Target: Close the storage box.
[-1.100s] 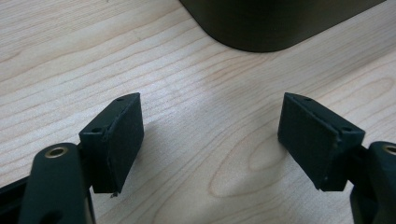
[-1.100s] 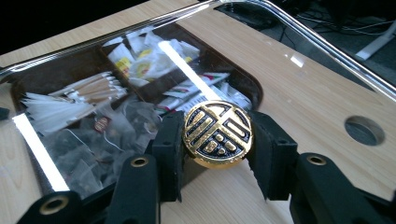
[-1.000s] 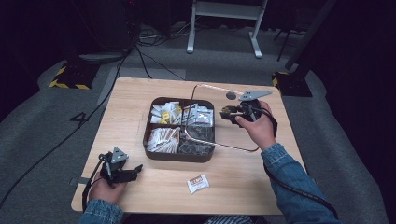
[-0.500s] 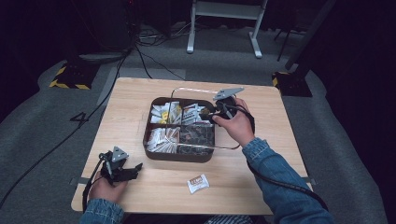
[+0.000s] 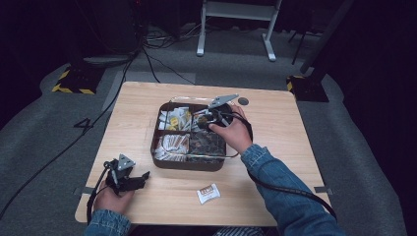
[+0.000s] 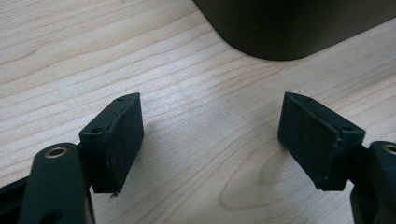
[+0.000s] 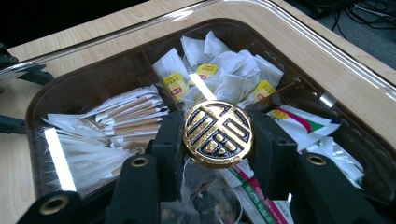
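Right gripper [image 7: 217, 154] jaws clamp gold knob [image 7: 217, 134] of clear lid [image 7: 299, 32] over tray [image 5: 162, 160]. Lid looks rigid, light, slippery: knob's the only grip. Left gripper [image 6: 210, 140] spread, empty.

Tray [image 6: 299, 23]: cut off by the top edge in left gripper view.
Small packet [image 5: 208, 193]: print too small to read.
Knob [image 7: 217, 133]: sides covered by jaws.

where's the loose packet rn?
High view: the packet lies on the table near its front edge, just below the tray, right of the left gripper.
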Demonstrator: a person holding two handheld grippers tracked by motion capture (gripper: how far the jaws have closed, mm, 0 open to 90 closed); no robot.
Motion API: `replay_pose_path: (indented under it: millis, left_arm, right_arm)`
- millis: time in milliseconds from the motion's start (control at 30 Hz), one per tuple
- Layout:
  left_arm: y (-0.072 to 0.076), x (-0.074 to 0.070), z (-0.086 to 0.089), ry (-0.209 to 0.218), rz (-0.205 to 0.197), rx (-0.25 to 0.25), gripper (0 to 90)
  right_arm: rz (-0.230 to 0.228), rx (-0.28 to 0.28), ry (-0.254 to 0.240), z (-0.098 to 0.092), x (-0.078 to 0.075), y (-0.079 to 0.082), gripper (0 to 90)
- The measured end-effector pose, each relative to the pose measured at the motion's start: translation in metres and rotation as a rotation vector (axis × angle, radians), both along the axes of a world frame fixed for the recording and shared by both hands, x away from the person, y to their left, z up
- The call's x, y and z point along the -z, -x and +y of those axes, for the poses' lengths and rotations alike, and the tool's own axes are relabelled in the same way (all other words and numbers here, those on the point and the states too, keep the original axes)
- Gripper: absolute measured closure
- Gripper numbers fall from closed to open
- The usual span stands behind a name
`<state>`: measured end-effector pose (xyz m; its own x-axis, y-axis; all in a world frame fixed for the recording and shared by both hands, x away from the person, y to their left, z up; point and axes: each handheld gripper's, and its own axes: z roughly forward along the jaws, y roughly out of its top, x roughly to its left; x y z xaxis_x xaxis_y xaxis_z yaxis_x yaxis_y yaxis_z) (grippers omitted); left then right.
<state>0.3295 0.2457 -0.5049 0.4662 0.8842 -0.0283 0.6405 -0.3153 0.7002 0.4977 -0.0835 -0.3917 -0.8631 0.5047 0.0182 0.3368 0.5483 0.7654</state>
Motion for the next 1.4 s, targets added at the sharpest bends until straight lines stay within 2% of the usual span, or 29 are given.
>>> replay_pose_path:
  millis: [367, 800, 1400]
  left_arm:
    - [0.000, 0.000, 0.000, 0.001, -0.002, -0.005, 22.8]
    - [0.000, 0.000, 0.001, -0.002, 0.000, -0.002, 22.8]
    - [0.000, 0.000, 0.000, -0.002, -0.002, -0.004, 22.8]
  right_arm:
    - [0.010, -0.014, 0.007, 0.022, 0.020, -0.007, 58.8]
    - [0.015, -0.010, 0.021, 0.040, 0.036, -0.006, 58.8]
    - [-0.002, 0.001, 0.035, 0.044, 0.044, -0.009, 58.8]
